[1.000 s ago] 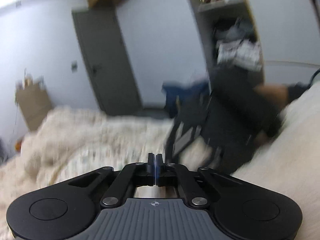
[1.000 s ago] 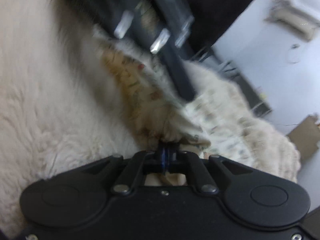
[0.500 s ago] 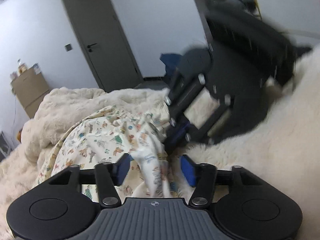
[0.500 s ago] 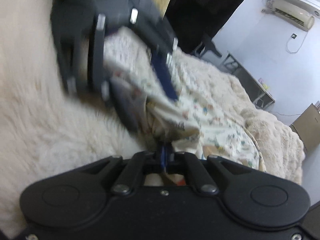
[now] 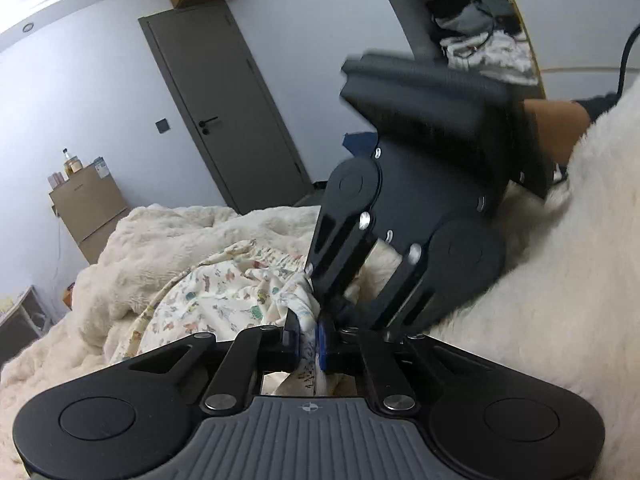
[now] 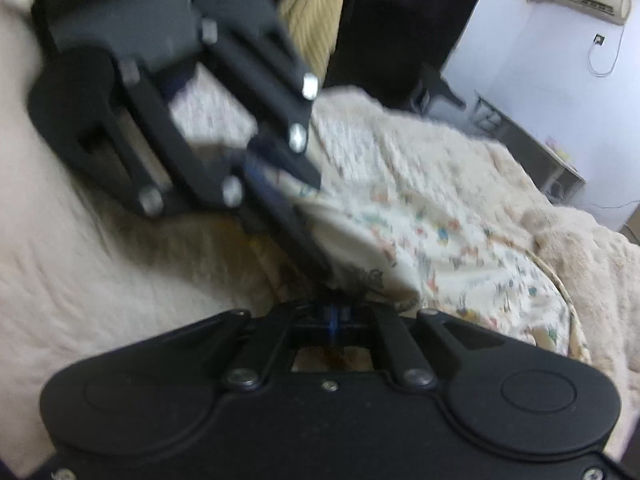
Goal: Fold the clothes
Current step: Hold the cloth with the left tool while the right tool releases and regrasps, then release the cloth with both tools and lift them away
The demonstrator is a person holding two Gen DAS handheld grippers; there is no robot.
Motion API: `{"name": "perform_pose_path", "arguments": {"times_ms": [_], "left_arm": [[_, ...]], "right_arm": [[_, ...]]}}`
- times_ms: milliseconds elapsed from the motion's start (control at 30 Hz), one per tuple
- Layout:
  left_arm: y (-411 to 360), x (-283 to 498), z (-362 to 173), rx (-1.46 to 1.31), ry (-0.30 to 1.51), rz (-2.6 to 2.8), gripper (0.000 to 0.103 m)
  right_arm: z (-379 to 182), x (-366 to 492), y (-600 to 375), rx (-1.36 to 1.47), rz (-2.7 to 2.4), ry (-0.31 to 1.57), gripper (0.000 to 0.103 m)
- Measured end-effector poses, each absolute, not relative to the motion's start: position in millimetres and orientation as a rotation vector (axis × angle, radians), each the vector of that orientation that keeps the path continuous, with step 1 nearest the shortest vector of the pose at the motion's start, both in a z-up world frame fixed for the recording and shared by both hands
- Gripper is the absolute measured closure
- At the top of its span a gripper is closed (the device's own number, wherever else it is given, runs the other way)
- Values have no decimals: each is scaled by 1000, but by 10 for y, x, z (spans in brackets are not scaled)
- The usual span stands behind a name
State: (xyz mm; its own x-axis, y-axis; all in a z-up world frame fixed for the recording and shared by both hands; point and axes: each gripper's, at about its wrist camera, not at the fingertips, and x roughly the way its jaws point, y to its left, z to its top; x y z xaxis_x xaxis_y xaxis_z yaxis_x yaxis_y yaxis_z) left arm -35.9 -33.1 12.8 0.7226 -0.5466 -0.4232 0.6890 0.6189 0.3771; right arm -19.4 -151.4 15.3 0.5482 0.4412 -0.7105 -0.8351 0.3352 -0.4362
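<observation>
Left gripper (image 5: 307,338): I read it as pinched on a bunched ridge of the printed garment (image 5: 216,300); cloth fills the narrow gap between the blue pads (image 5: 322,340).

Right gripper (image 6: 335,315): pads together, clamped on the same garment's near edge; blurred, so I cannot say how much cloth it holds.

Spacing: the two tools sit tip to tip, nearly touching, both on one bunch.

Garment: crumpled on the cream fleece blanket (image 5: 168,236), spreading far and left in the left wrist view, far and right in the right.

Step in hand, my judgement: securing a two-point hold before spreading.

How I do it well: keep both pinches firm, draw the tools apart sideways until the edge goes taut, lift just clear of the fleece, avoid knocking linkages together.

Beyond: grey door (image 5: 224,108), far left.
</observation>
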Motion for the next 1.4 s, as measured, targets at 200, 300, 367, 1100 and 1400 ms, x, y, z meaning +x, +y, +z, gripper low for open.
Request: {"name": "perform_pose_path", "arguments": {"times_ms": [200,300,367,1100,1400], "left_arm": [[-275,-407,146,540,296,-716,101],[-239,-428,159,536,302,-713,100],[-215,-442,167,534,307,-711,99],[-121,-416,142,569,332,-732,97],[-132,-496,20,666,391,-755,74]], "right_arm": [[-7,-197,-1535,-1079,583,693,103],[136,-289,-1749,-1004,582,679,103],[202,-317,-1901,-991,546,660,103],[452,184,-3443,166,891,498,98],[307,-85,-3518,-162,726,577,88]]}}
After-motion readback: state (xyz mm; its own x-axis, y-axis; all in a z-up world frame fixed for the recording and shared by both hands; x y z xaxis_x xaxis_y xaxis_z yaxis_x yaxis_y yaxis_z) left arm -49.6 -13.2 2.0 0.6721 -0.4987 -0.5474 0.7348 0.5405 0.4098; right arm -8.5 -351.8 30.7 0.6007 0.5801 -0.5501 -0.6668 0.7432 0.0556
